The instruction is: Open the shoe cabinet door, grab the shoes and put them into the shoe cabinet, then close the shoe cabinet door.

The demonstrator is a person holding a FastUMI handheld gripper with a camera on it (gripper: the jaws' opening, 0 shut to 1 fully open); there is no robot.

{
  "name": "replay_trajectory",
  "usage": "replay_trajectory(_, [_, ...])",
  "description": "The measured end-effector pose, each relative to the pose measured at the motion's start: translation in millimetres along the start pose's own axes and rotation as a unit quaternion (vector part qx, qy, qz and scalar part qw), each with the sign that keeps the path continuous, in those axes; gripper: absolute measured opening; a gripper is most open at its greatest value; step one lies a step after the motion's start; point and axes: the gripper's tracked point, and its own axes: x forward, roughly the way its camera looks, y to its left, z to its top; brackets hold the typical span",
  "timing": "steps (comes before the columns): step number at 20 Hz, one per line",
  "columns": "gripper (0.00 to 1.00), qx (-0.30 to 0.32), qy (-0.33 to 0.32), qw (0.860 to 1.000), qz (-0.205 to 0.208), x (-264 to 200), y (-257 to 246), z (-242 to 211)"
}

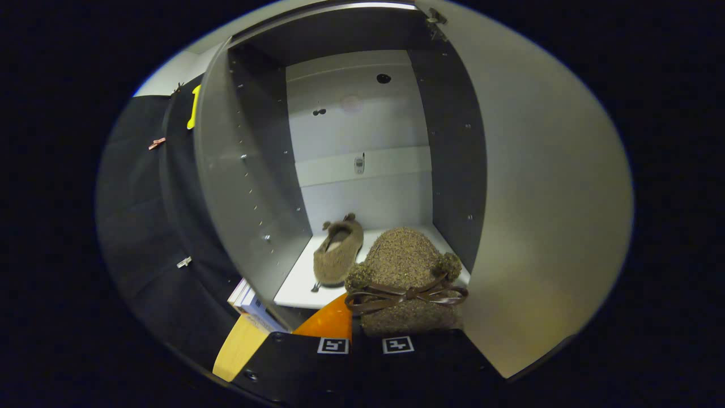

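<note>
Halfway, I'd say: grey shoe cabinet (255,187) had its smooth pale door (544,226) swung open, and one fuzzy brown slipper (338,251) already lay on the white shelf (294,289) inside. The claw (365,344) was clamped on the second nubbly brown slipper with pom-poms and a glossy ribbon bow (405,272), at the shelf's front edge. Letting go and shutting the door remained.

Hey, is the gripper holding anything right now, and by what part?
Yes: the gripper holds a slipper with a bow, seemingly by its near end, at the open cabinet's shelf edge. The contact itself is hidden, so the exact hold cannot be told.
</note>
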Motion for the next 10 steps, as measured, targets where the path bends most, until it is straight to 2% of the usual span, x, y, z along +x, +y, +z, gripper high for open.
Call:
replay_trajectory(4, [0.07, -0.01, 0.019, 1.0, -0.006, 68.7, -1.0, 16.8])
replay_trajectory(7, [0.07, -0.045, 0.032, 0.998, -0.021, 123.2, -11.9, 16.3])
replay_trajectory(10, [0.07, -0.044, 0.043, 0.997, -0.036, 168.2, -23.9, 13.1])
